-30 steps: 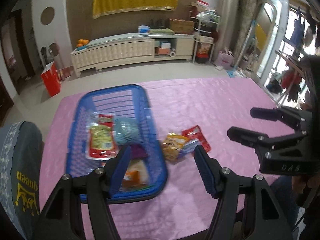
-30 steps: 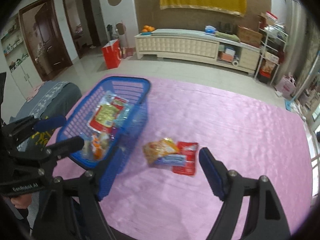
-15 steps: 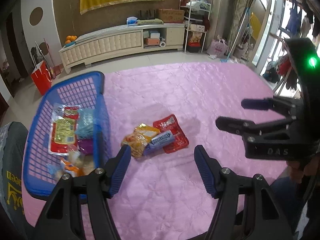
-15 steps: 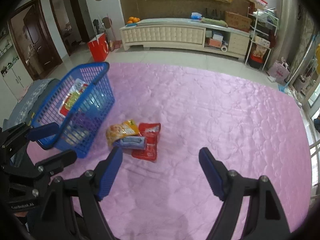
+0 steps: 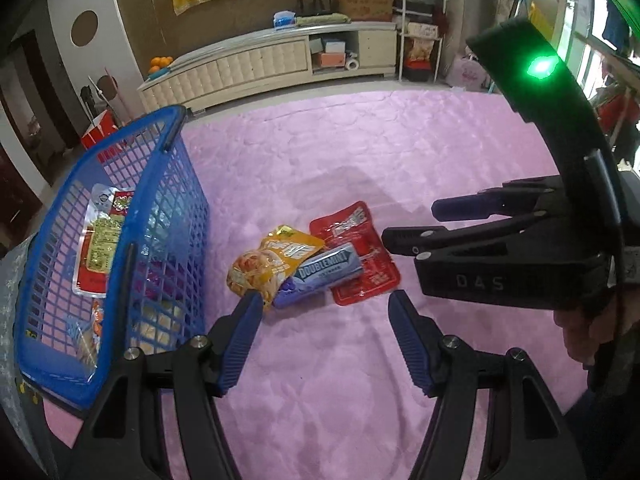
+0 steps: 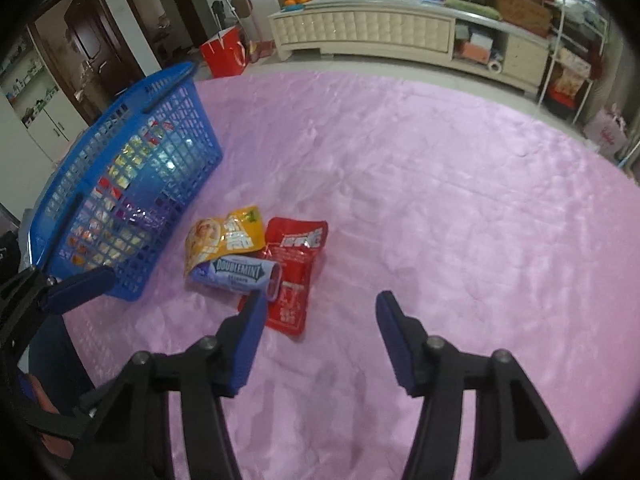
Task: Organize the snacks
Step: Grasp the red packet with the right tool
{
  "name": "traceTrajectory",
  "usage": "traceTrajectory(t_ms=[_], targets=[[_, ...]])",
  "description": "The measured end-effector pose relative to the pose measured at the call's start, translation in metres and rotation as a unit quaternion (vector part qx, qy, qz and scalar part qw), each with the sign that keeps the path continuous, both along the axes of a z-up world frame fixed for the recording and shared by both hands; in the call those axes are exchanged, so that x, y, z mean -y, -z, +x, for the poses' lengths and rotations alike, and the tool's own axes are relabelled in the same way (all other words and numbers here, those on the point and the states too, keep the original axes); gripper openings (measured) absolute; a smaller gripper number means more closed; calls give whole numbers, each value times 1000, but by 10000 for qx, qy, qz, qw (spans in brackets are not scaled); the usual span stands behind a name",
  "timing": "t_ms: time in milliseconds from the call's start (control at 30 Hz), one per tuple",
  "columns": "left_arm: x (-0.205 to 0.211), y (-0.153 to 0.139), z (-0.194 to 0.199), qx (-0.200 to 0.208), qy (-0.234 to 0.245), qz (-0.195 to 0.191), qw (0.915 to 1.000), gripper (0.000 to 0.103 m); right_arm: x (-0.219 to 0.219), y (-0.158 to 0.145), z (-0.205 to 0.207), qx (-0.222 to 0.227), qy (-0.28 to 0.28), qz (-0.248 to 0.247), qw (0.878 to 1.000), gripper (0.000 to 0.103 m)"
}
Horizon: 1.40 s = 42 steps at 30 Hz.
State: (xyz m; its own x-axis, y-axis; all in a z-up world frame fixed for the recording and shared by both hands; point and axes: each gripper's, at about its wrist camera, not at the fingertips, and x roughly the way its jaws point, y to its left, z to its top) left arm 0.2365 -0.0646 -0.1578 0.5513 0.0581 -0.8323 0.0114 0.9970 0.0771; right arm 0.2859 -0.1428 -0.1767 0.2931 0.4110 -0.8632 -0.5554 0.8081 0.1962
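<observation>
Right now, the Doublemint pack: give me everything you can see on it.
The Doublemint pack is a long, glossy blue-violet wrapper with white DOUBLEMINT lettering and one darker end. It lies flat on the pink tablecloth, outside the blue basket, slanted across two other snacks: one end over the yellow pouch, the other over the red pouch. It looks sealed and uncrushed. Neither gripper touches it; the left gripper is open just short of it.
</observation>
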Motion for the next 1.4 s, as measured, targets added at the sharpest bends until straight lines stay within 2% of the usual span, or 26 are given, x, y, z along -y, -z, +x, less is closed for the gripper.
traceTrajectory(t_ms=[100, 267, 400, 467, 533, 567, 600, 733, 1067, 1133, 1233, 1400], targets=[[-3, 6, 9, -73, 2, 125, 9999, 63, -4, 9, 9, -85, 41, 57, 9999, 55], [-10, 19, 20, -271, 66, 105, 9996, 63, -13, 23, 23, -204, -23, -75, 9998, 54], [-11, 22, 21, -306, 151, 119, 9993, 63, -13, 38, 34, -548, 61, -3, 9985, 51], [-11, 22, 22, -318, 188, 111, 9993, 63, -14, 36, 35, -476, 36, -18, 9989, 47], [-12, 22, 22, -342, 171, 112, 9992, 63, -16, 37, 35, -549, -40, 109, 9984, 39], [-13, 23, 22, -352, 149, 99, 9992, 63, -19, 38, 34, -556, -92, 79, 9984, 27], [-13, 22, 22, -364, 127, 91, 9992, 63, -21, 38, 33, -513, -142, 55, 9986, 21], [-13, 21, 23, -371, 114, 141, 9991, 63, -20, 34, 30, -349, -196, 7, 9992, 6], [-8, 15, 39, -398, 99, 162, 9990, 63, 19, 17, 26, -61, 87, 1, 9999, 3], [-4, 17, 48, -441, 125, 256, 9986, 63, 29, 16, 25, -51, 152, 37, 9999, 3], [2, 19, 63, -553, 113, 451, 9974, 76, 33, 13, 26, -6, 226, 91, 9997, 3], [1, 29, 91, -868, 81, 812, 9929, 77, 35, 11, 27, 34, 255, 133, 9996, 3]])
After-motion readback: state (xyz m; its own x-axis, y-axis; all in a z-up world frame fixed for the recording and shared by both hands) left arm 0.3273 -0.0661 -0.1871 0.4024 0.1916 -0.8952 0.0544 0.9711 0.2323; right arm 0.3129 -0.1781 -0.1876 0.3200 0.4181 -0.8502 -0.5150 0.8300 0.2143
